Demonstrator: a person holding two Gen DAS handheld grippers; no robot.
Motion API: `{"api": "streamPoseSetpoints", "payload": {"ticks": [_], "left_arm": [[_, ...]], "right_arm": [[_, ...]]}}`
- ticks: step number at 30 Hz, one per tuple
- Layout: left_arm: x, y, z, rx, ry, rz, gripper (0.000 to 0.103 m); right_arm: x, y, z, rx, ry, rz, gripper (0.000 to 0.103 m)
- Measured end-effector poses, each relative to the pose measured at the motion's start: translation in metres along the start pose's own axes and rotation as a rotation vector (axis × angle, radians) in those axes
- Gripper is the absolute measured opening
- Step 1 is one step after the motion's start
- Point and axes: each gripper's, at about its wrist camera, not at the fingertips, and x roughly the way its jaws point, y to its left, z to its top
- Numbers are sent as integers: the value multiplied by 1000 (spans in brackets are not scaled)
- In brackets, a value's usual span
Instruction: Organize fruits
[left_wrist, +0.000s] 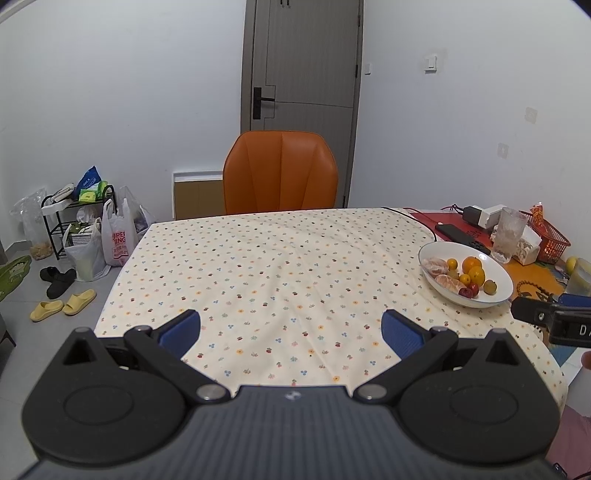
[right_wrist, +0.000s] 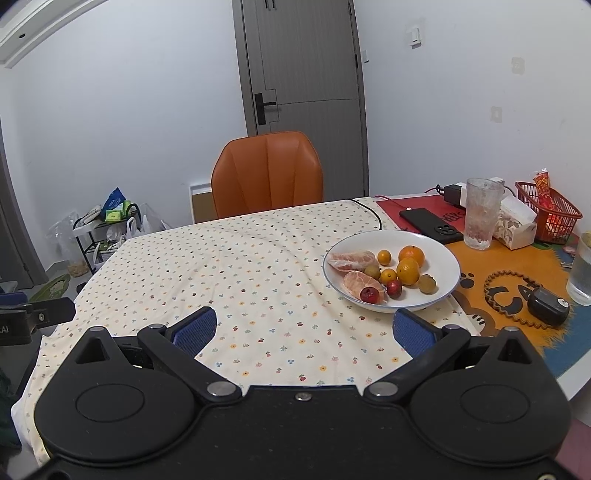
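Observation:
A white bowl (right_wrist: 443, 254) stands on the flower-print tablecloth (right_wrist: 236, 266), holding two oranges (right_wrist: 408, 271), peeled citrus pieces (right_wrist: 351, 260), small red fruits (right_wrist: 369, 294) and small yellow-green fruits. In the left wrist view the same bowl (left_wrist: 495, 273) sits at the right of the cloth (left_wrist: 280, 266). My right gripper (right_wrist: 304, 330) hovers open over the cloth, its right finger just in front of the bowl. My left gripper (left_wrist: 291, 334) is open above the bare cloth, well left of the bowl. Neither gripper holds anything.
An orange chair (right_wrist: 267, 173) stands at the table's far side. Right of the bowl are a phone (right_wrist: 430, 225), a tall glass (right_wrist: 482, 214), a tissue box, a red basket (right_wrist: 550, 214) and a black case (right_wrist: 548, 312). Bags and slippers (left_wrist: 62, 306) lie on the floor at left.

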Motion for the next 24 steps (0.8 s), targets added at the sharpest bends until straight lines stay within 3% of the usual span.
{"api": "streamPoseSetpoints", "payload": {"ticks": [24], "left_arm": [[3, -3, -5, 16, 8, -16, 103]], "right_arm": [[3, 0, -1, 4, 8, 4, 103]]}}
